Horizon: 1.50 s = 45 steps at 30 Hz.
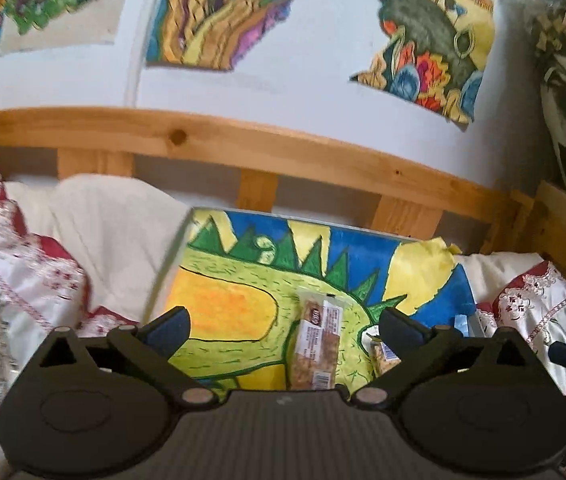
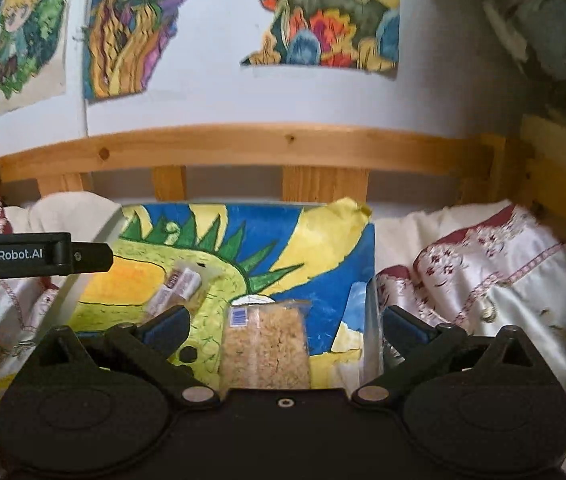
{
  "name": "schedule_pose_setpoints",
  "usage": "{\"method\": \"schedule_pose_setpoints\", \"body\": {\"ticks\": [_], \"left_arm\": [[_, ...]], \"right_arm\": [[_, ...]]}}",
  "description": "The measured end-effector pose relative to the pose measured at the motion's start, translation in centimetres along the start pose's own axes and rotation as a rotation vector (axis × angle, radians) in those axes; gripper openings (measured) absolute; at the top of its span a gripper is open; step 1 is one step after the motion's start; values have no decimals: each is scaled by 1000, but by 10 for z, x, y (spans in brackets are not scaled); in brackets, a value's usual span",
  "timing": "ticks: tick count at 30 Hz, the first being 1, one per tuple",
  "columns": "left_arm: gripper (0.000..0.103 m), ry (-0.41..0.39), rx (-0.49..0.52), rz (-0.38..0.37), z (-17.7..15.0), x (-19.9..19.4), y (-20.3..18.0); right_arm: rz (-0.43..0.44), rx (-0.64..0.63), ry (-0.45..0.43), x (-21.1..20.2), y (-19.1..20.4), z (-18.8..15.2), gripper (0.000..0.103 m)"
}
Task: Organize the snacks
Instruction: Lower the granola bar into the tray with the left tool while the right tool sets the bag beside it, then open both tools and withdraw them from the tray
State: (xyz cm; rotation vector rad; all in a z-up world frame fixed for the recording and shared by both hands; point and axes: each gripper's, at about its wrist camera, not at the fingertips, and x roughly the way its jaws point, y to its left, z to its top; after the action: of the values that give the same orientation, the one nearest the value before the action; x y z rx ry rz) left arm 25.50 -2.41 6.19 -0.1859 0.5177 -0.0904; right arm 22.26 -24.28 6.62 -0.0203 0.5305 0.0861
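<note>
Dinosaur board (image 2: 283, 240) lies on the bed (image 2: 483, 280), carrying the snacks. Oat pack (image 2: 265, 352) rests between the spread fingers of the right gripper (image 2: 283, 328); bar (image 1: 317, 344) between the spread left gripper (image 1: 283, 328). Neither gripped; sorting appears barely begun.

A long clear-wrapped cereal bar (image 1: 317, 346) lies on the flat dinosaur-painted board (image 1: 219, 304), left of a second clear-wrapped crumbly snack pack (image 2: 265, 350). The board rests on rumpled embroidered bedding (image 2: 483, 280), with the slatted pine bed rail (image 1: 243, 148) behind it.
</note>
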Motion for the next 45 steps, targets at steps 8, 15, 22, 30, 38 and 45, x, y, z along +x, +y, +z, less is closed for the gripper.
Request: {"method": "schedule_pose_setpoints", "body": {"ticks": [8, 15, 22, 30, 38, 45], "left_arm": [[102, -55, 15, 41, -1, -58, 19], [102, -75, -21, 54, -14, -104, 35], [102, -65, -72, 68, -35, -130, 51], [102, -29, -22, 72, -65, -148, 56], [102, 19, 43, 45, -97, -159, 49], [102, 65, 90, 24, -116, -162, 44]], "right_arm": [[39, -35, -38, -60, 15, 0, 102], [70, -34, -45, -101, 24, -6, 102], [58, -44, -38, -129, 26, -26, 102], [63, -55, 26, -140, 29, -50, 102], [85, -93, 101, -144, 37, -71, 102], [108, -127, 157, -145, 43, -86, 102]]}}
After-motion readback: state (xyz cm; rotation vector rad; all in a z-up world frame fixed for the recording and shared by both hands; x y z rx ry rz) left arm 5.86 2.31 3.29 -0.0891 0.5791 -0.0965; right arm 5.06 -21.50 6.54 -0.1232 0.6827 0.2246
